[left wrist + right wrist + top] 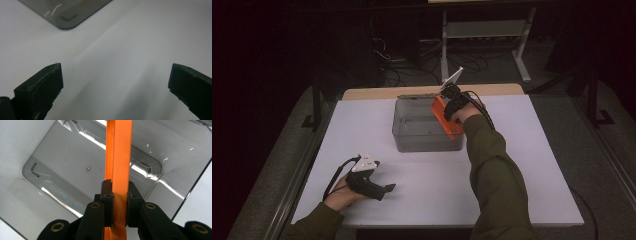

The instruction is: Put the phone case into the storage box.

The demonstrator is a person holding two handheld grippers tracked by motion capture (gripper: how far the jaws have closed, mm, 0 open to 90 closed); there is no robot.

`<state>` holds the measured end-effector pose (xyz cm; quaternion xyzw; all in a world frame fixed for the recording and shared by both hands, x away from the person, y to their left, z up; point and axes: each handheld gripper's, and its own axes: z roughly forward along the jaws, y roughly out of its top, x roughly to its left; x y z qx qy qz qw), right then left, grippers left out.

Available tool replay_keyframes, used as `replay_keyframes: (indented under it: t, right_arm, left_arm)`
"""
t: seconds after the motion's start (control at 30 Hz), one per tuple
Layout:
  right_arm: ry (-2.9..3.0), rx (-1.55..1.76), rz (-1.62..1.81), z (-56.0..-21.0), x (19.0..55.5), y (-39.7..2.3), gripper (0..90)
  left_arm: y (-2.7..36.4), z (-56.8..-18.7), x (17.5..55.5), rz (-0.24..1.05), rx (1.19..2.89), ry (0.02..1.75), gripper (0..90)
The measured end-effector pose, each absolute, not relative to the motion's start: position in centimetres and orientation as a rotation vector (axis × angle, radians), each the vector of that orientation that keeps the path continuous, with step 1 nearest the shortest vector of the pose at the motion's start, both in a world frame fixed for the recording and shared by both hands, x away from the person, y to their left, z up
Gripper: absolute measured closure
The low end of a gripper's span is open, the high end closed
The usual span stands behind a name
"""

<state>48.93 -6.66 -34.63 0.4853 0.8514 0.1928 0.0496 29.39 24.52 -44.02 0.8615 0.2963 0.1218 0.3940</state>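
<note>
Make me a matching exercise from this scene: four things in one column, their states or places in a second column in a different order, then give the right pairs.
Things:
1. orange lid
2. clear bin
3. left gripper
4. right gripper

States or places:
A. jaws wide apart with nothing between them, low over the white table
B. clamped on a flat orange edge
C. stands open at the middle of the table, nothing inside
D. held on edge over the bin's right end

Pairs: 1-D, 2-C, 3-A, 4-B
</note>
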Motion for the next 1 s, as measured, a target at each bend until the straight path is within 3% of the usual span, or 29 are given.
replay_keyframes:
  t: [1.0]
  right_arm:
    - [2.575,1.722,0.413,-36.2,50.4,-6.0,78.5]
  left_arm:
    - [24.5,-44.0,29.5,0.301,2.188,0.754,0.0]
